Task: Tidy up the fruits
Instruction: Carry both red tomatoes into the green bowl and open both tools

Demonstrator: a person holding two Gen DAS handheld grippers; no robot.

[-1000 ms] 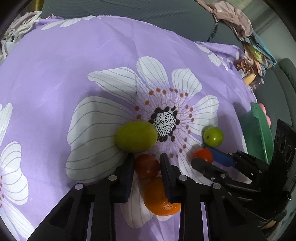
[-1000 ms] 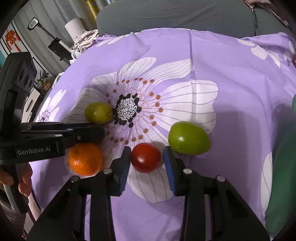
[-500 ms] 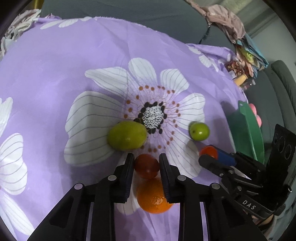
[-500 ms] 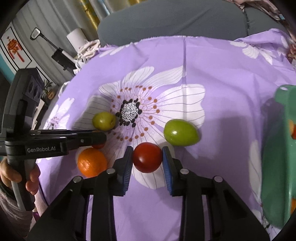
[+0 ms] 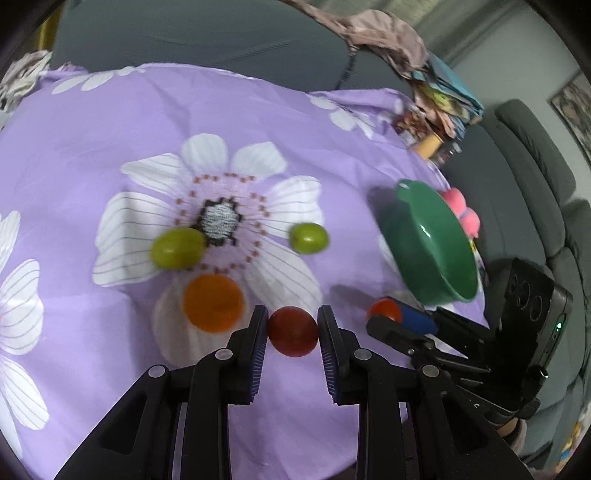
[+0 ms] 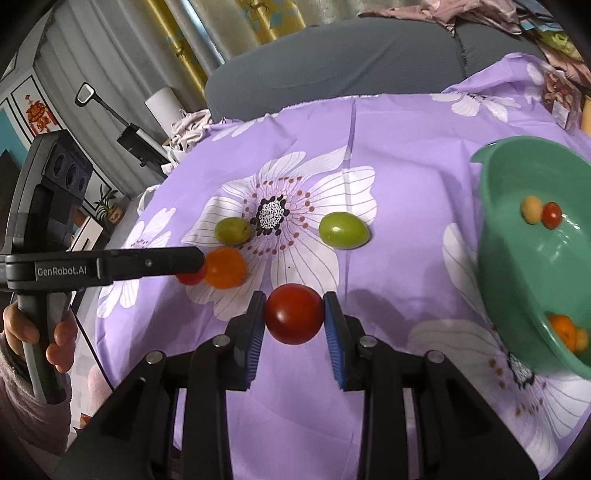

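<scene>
My left gripper (image 5: pixel 293 325) is shut on a small dark red tomato (image 5: pixel 293 331), held above the purple flowered cloth (image 5: pixel 110 129). My right gripper (image 6: pixel 294 306) is shut on a larger red tomato (image 6: pixel 294 314), also off the cloth. An orange (image 5: pixel 214 302) and two green fruits (image 5: pixel 179 248) (image 5: pixel 308 238) lie on the big white flower. In the right wrist view the orange (image 6: pixel 224 267) sits beside the left gripper (image 6: pixel 192 267), with green fruits (image 6: pixel 232 231) (image 6: pixel 343 230) behind. The green bowl (image 6: pixel 517 266) at right holds several small fruits.
In the left wrist view the green bowl (image 5: pixel 424 236) stands near the cloth's right edge, with pink round things (image 5: pixel 461 210) behind it. A grey sofa (image 5: pixel 184 37) with heaped clothes (image 5: pixel 369 29) runs along the back. A hand (image 6: pixel 22 328) holds the left gripper's handle.
Both grippers have risen off the cloth with their tomatoes and drawn back toward the bowl side. The orange, green fruits and bowl now show more fully.
</scene>
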